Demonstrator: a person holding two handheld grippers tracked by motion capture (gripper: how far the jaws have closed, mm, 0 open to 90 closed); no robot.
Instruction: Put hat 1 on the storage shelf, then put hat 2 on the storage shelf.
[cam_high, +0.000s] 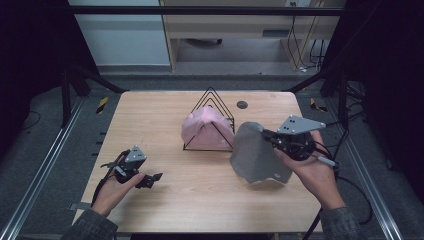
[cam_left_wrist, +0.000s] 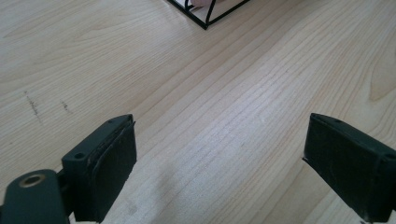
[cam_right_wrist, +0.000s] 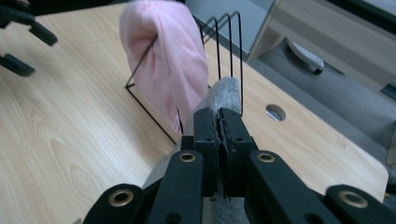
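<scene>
Grippers over our wooden table (cam_high: 165, 195), grey cloth lifted.
Nearest us, left gripper (cam_high: 150, 179) sits spread wide, holding nothing; right gripper (cam_high: 266, 135) pinches the grey cloth (cam_high: 257, 155) beside the wire rack (cam_high: 212, 100), where we see a pink cloth (cam_high: 206, 131) draped.

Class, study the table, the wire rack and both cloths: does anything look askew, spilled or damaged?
Nothing stands out. The pink cloth drapes over the wire rack, which stands upright on the table. The right gripper is shut on the grey cloth, which hangs from it. No spill or damage shows.
</scene>
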